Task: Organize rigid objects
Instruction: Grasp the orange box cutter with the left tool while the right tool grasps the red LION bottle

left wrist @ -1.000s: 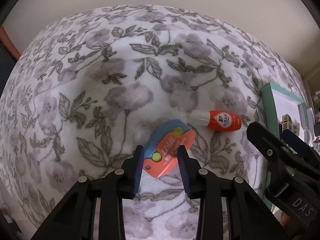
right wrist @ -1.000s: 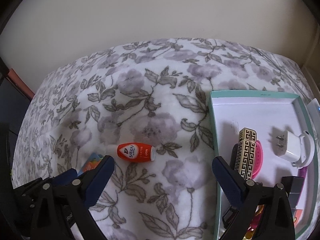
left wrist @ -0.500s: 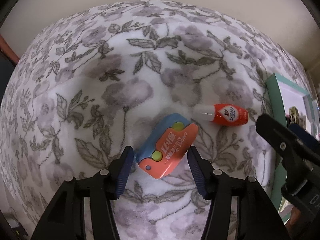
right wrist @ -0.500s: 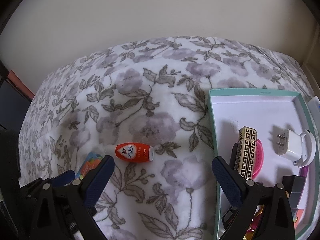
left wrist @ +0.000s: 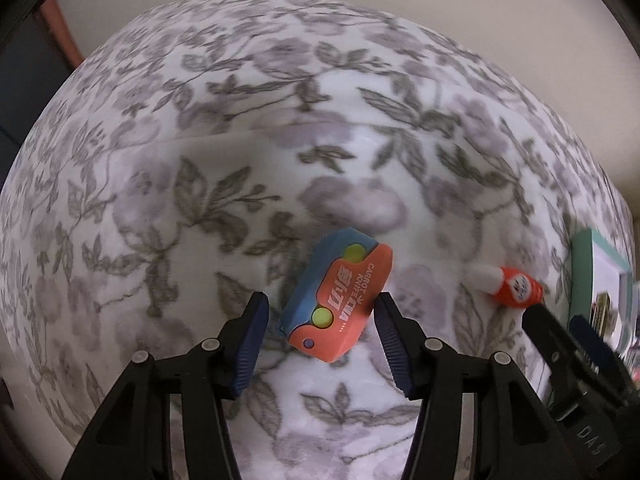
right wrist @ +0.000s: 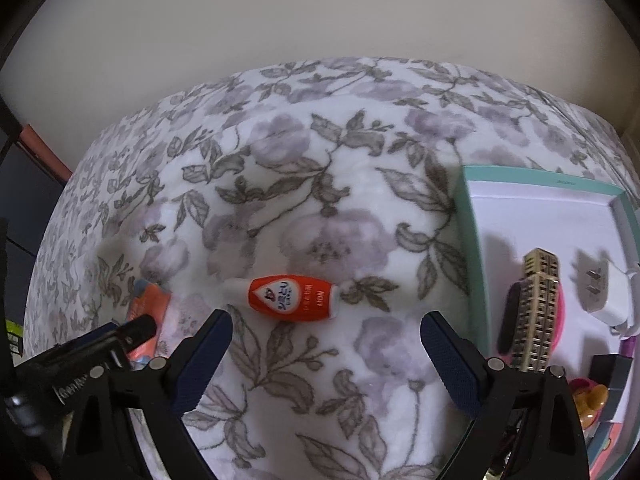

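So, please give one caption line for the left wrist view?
Open left gripper straddling the orange-and-blue carrot knife toy on the floral blanket.

The floral blanket [left wrist: 240, 184] looks soft, matt fleece. The carrot knife [left wrist: 340, 300] and small bottle [right wrist: 294, 298] are smooth plastic.

We see the left gripper [left wrist: 318, 338] built from matte black plastic arms with silver round screws near each joint. Its fingers [left wrist: 250, 342] carry dark blue ribbed pads. The right gripper [right wrist: 326, 362] has the same black frame, silver screws and blue pads, with white letters printed on its side.
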A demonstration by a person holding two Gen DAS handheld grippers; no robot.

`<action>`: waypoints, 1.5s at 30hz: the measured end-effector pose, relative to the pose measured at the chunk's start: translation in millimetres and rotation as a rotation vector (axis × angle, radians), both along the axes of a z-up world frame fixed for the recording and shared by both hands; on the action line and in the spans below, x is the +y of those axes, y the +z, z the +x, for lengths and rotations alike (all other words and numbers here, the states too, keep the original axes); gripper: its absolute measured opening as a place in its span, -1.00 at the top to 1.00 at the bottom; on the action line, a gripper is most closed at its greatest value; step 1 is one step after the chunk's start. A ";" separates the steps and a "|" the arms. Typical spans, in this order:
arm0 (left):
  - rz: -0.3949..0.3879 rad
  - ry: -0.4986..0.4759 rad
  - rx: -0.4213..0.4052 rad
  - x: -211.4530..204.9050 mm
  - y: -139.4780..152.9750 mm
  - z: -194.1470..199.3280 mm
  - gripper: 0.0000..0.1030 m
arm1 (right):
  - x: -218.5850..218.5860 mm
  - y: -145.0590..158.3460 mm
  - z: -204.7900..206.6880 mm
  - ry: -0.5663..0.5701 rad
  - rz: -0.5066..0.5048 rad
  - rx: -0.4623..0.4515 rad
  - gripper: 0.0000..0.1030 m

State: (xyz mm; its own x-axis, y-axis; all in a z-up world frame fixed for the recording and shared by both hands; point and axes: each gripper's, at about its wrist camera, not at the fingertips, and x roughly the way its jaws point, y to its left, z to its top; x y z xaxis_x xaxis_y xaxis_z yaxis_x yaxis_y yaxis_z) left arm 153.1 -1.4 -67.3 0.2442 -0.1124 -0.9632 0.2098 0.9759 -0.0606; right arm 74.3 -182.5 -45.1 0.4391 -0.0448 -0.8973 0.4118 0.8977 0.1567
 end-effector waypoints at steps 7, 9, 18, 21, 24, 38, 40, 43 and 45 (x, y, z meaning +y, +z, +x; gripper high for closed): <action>-0.027 0.078 0.026 22.5 0.2 5.0 -0.10 | 16.0 -8.6 13.6 0.020 0.002 -0.002 -0.88; -0.029 0.096 0.030 28.1 0.5 6.1 -0.10 | 19.3 -11.3 16.5 0.020 -0.002 -0.001 -0.88; -0.056 0.135 0.053 43.6 0.6 12.8 -0.10 | 29.0 -25.1 27.6 0.006 -0.004 0.005 -0.88; -0.062 0.138 0.059 43.0 1.8 9.1 -0.10 | 29.3 -25.0 29.1 -0.009 -0.014 -0.003 -0.88; -0.059 0.137 0.057 40.6 0.2 10.4 -0.10 | 27.6 -25.1 30.2 -0.042 -0.015 -0.013 -0.86; -0.046 0.137 0.052 39.6 -0.9 11.2 -0.12 | 34.4 -27.5 35.1 -0.110 -0.097 -0.004 -0.84; -0.042 0.137 0.052 39.5 -1.1 11.3 -0.12 | 35.5 -27.7 34.8 -0.113 -0.105 -0.004 -0.84; -0.029 0.132 0.051 36.8 -2.7 11.8 -0.12 | 34.9 -27.5 33.7 -0.122 -0.112 -0.008 -0.79; -0.026 0.131 0.059 35.8 -6.3 12.4 -0.12 | 34.1 -26.7 33.4 -0.129 -0.118 -0.005 -0.71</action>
